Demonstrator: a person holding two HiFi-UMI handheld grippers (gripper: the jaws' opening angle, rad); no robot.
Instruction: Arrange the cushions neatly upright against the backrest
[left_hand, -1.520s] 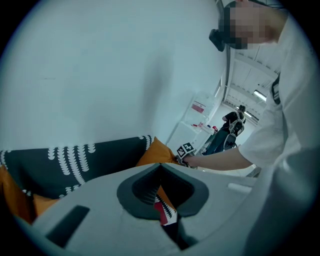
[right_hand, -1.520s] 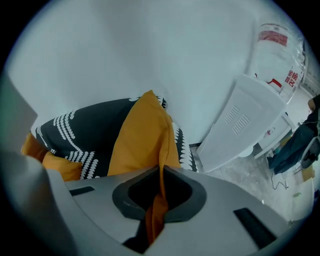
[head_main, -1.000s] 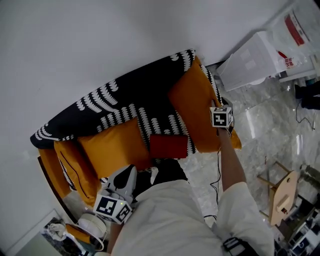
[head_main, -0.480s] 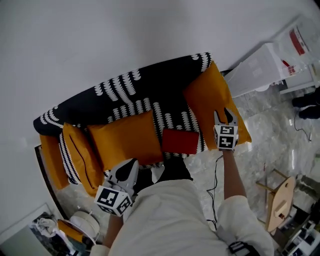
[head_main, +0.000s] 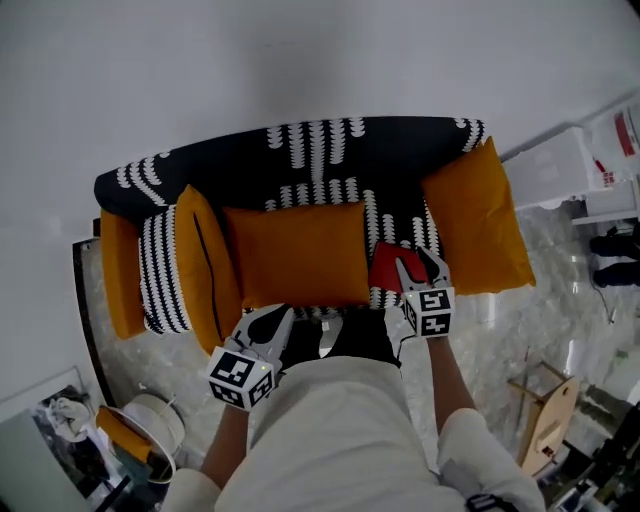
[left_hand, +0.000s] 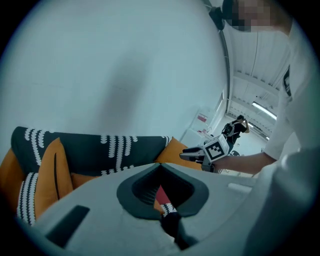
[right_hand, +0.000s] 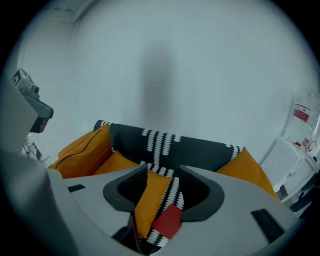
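A black-and-white patterned sofa (head_main: 330, 165) carries several cushions. A wide orange cushion (head_main: 298, 254) leans against the backrest in the middle. Another orange cushion (head_main: 205, 265) stands on edge at the left end, and a third (head_main: 478, 222) rests at the right end. A small red cushion (head_main: 384, 268) lies on the seat's front right. My right gripper (head_main: 417, 265) hovers just over the red cushion, open, with nothing between its fingers. My left gripper (head_main: 278, 318) is shut and empty, at the seat's front edge below the middle cushion. The right gripper view shows the red cushion (right_hand: 167, 222) low between the jaws.
A white cabinet (head_main: 560, 165) stands on the marble floor right of the sofa. A wooden stool (head_main: 545, 420) is at the lower right, and a round white object (head_main: 150, 425) at the lower left. The sofa backs onto a plain white wall.
My right gripper has left the right-hand orange cushion and come left and toward me, over the red cushion. The head view has swung to face the sofa squarely. The left gripper stays low and shut.
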